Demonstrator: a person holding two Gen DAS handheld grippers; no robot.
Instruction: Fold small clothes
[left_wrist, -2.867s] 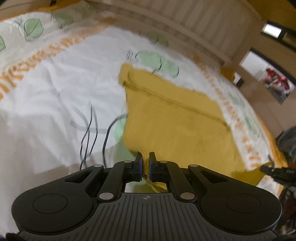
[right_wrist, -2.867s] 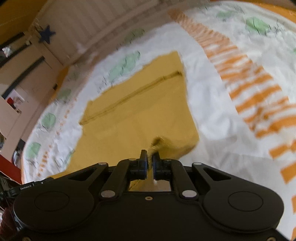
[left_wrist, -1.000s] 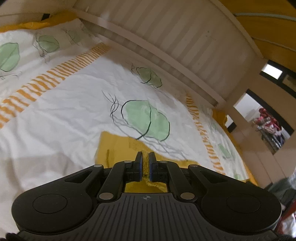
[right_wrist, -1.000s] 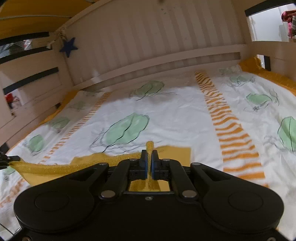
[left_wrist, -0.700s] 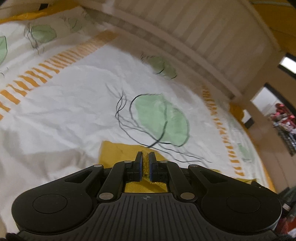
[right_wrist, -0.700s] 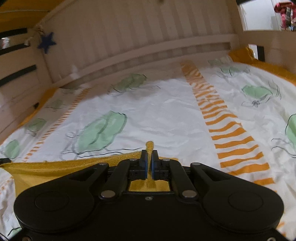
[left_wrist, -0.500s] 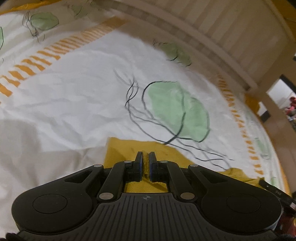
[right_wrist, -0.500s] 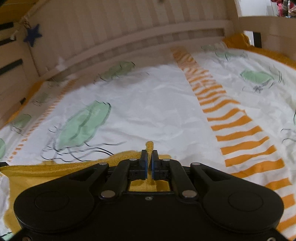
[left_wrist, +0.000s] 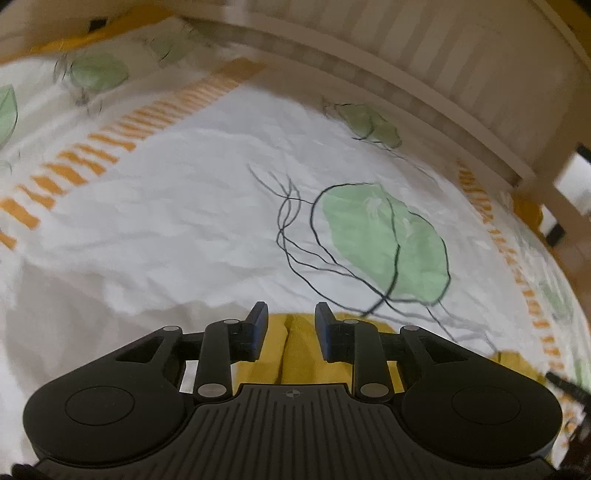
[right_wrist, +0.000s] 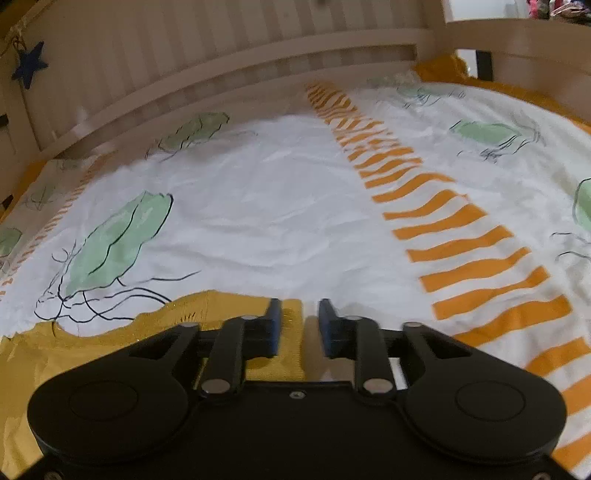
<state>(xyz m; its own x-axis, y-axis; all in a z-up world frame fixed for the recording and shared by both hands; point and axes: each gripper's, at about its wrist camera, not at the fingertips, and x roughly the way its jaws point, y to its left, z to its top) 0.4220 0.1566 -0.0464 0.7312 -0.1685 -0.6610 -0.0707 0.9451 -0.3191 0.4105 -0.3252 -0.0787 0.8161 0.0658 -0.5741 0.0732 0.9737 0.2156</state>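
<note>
Left wrist view: left gripper (left_wrist: 289, 326) at 6 o'clock, jaws just opened and now spread, a raised crease of the yellow garment (left_wrist: 295, 350) lying loose between the blue pads (left_wrist: 258, 328) without being pressed by either; garment edge laid flat on the white printed bedsheet (left_wrist: 184, 221), a green leaf print (left_wrist: 384, 240) toward 1 o'clock, orange striped band (left_wrist: 110, 144) toward 10 o'clock, slatted bed rail (left_wrist: 443, 74) across 12 to 2 o'clock. Right wrist view: right gripper (right_wrist: 300, 325) at 6 o'clock, jaws likewise just opened and spread, the garment's right-hand corner (right_wrist: 288, 314) resting beneath and beside the left pad, only bare sheet under the right pad; remainder of the yellow garment running off toward 8 o'clock, its far edge wavy over the leaf print (right_wrist: 118, 236); orange stripes (right_wrist: 461, 240) toward 2 o'clock, blue star (right_wrist: 29, 66) on the rail at 10 o'clock. Progress, judged from both views: far edge set down and released at both corners, so one fold apparently completed; folded shape itself largely hidden behind the gripper bodies, so alignment of the layers not determinable. Remaining, probably: withdrawal of both grippers, smoothing of the wavy edge, and at least one further fold to reach a compact bundle.
</note>
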